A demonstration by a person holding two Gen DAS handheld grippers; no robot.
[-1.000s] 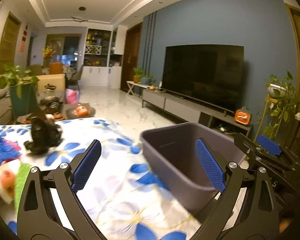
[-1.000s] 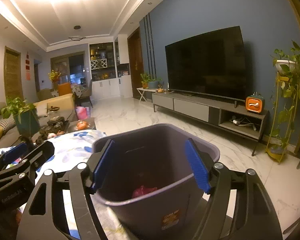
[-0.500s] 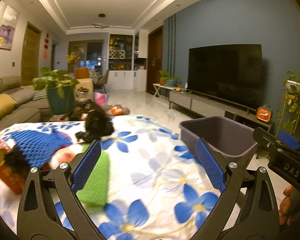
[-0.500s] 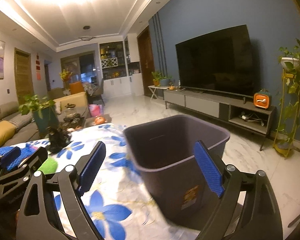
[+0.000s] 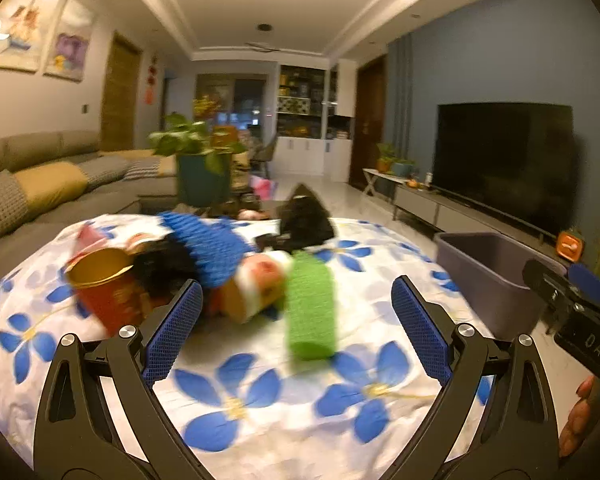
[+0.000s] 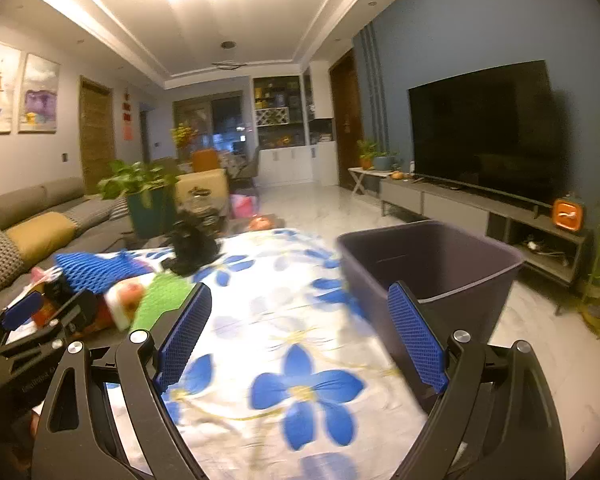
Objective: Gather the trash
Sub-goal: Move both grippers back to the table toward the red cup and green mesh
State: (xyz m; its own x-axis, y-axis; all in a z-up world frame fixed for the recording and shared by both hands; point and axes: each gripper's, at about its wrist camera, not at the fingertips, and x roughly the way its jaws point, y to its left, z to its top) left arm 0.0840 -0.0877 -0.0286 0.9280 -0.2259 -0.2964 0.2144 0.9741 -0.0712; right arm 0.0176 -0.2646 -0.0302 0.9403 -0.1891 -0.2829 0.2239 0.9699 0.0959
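Both the left gripper (image 5: 296, 332) and the right gripper (image 6: 300, 332) are spread wide and empty. The trash heap with its green mesh sleeve (image 5: 311, 307) sits mid-table on the flowered cloth (image 5: 260, 400); the grey plastic bin (image 6: 432, 264) stands off the right edge. Best to straddle the sleeve squarely before squeezing.

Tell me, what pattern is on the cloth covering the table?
The white tablecloth has large blue flowers with yellow centres and thin yellow stems. It shows best in the right wrist view.
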